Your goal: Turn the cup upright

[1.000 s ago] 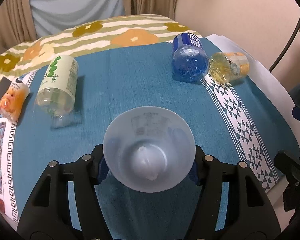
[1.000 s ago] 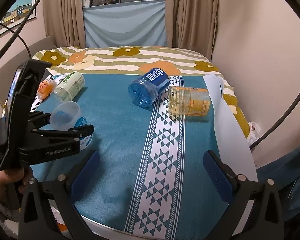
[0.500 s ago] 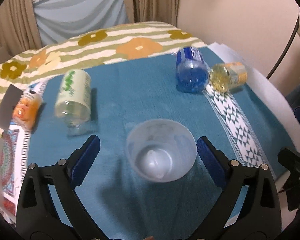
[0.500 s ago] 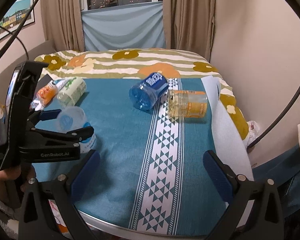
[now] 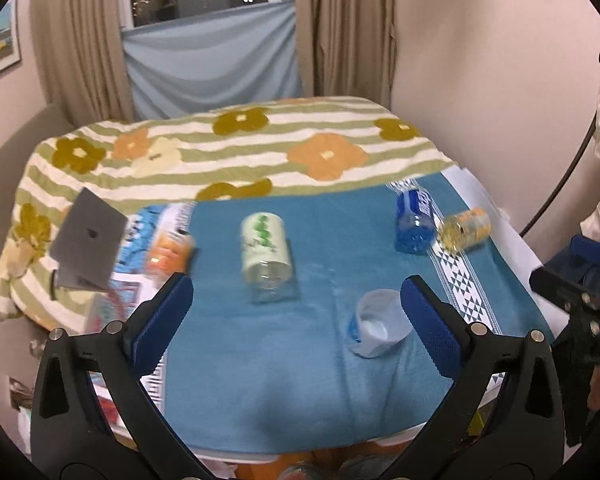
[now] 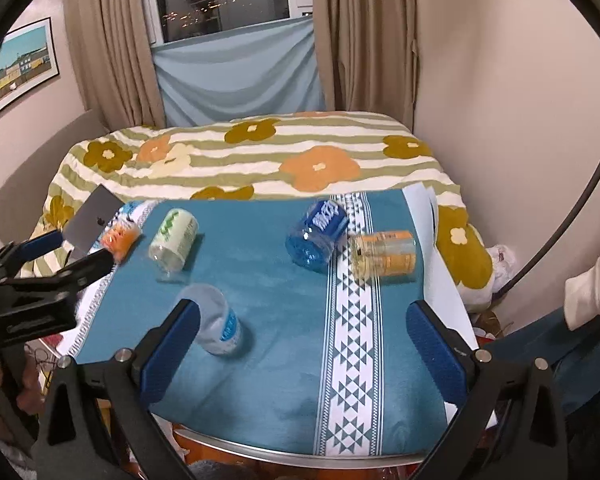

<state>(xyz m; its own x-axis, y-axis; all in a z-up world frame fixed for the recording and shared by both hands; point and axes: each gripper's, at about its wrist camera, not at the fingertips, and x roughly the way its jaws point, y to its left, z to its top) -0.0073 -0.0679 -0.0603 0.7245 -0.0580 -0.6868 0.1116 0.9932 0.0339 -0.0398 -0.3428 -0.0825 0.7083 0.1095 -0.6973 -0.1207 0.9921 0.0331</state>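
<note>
A clear plastic cup (image 5: 378,322) with a blue label stands upright, mouth up, on the blue cloth (image 5: 292,340); it also shows in the right wrist view (image 6: 216,318). My left gripper (image 5: 296,320) is open and empty, pulled back above the table's near edge, with the cup just left of its right finger. It also shows at the left edge of the right wrist view (image 6: 40,264). My right gripper (image 6: 304,344) is open and empty, held over the near edge, the cup just behind its left finger.
On their sides lie a green-labelled bottle (image 5: 265,251), a blue bottle (image 5: 414,220), a yellow-orange jar (image 5: 464,229) and a small orange bottle (image 5: 168,251). A grey card (image 5: 88,240) sits at the left. A floral blanket (image 5: 236,152) lies behind.
My left gripper opened and let go of the cup, then pulled back and up. The cup stays standing on the cloth. My right gripper drew back a little.
</note>
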